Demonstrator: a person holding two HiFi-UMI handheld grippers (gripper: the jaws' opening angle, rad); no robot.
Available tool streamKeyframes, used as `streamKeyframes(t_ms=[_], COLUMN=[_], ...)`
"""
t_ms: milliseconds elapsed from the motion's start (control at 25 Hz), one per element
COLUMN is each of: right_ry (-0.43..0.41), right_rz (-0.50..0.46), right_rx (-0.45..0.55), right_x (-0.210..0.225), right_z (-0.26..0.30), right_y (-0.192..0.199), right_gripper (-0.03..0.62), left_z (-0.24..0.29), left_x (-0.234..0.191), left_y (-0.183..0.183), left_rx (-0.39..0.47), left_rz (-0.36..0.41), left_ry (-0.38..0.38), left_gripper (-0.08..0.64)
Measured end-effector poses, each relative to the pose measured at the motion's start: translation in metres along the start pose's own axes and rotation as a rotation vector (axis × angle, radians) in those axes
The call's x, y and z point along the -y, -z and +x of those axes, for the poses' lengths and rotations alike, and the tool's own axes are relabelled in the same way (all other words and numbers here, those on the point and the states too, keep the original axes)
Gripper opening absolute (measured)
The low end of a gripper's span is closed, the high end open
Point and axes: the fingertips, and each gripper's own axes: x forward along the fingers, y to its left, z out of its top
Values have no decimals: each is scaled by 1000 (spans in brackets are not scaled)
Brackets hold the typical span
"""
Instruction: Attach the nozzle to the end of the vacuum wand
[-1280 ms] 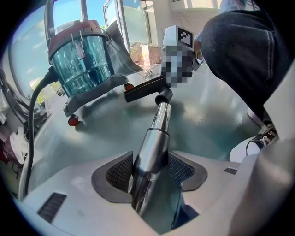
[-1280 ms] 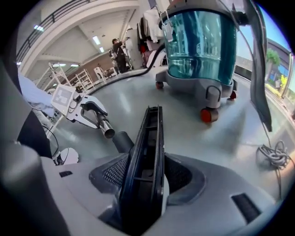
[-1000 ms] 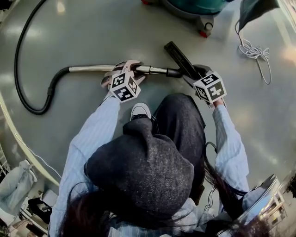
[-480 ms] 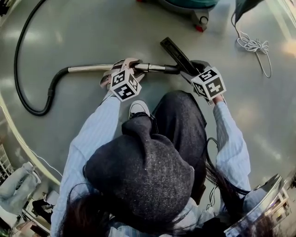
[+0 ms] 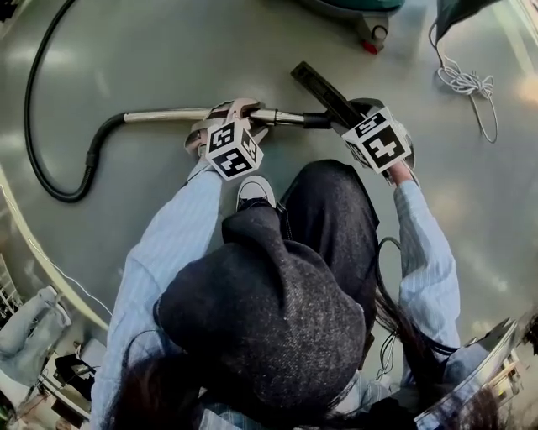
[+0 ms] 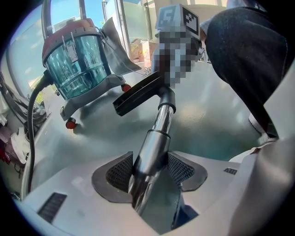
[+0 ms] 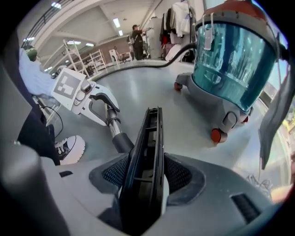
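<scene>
Seen from the head view, upper middle of the frame: left gripper [image 5: 229, 116] clamped across the chrome vacuum wand [image 5: 168, 115], and right gripper [image 5: 351, 116] just to the right, shut on the long black nozzle [image 5: 319, 88], slanting toward the upper left. Wand lying level across the grey floor [image 5: 168, 50], its dark end touching the nozzle's neck between the two grippers. Impossible to tell whether pushed fully home.

Shown only there:
- black hose [image 5: 50, 168] looping from the wand's left end up the left edge and out of frame
- white coiled cord [image 5: 461, 84] at upper right
- canister vacuum [image 5: 363, 21] cropped by the top edge to its base and a red wheel

Jaws of both grippers tucked under their marker cubes in that view. Lower half of the frame filled by a dark hat and pale blue sleeves.

Shown only in the left gripper view: ribbed pads pressed on the wand from both sides at lower centre, tube running up to the nozzle's neck. Teal see-through canister whole at upper left. Right gripper above the joint hard to make out apart from its cube.

Shown only in the right gripper view: open slot along the nozzle's narrow edge, running up the middle between the squeezing pads, with the wand's end disappearing behind the nozzle at the left pad. White-toed sneaker [image 7: 69, 147] at left, clothes rack [image 7: 177, 18] and a standing person [image 7: 137, 36] far off at the top.
</scene>
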Motion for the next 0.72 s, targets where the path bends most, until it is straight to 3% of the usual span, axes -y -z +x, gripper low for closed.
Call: streamKeyframes(t_ms=[80,240,480,560,640,680,720], right_ry=[6,17,40,39,43,46,41], right_rz=[19,156,138,117,98,97,107], right_rx=[-42,-67,-22,5,27,37,44], right_x=[-1,-1,-1,-1,1,2,0], right_z=[3,3,5,7,8,9,11], right_y=[1,-5,-15,-15,-18,-21,-24], right_gripper=[242,242,242,242,242,242,242], left_z=[3,2,3,4,4,3,2], left_x=[3,-5,-11,-11,-11,-9,-5], left_y=[1,-5,-12,-11,-16,-27,-47], left_rx=[-4,11,15,-3,-14,11,88], left_rz=[-12,-52,-81,-53,27,56,35], left_ry=[-1,-32,-73,-74,-70,-58,-30], left_gripper=[233,235,235,235,224,202,179])
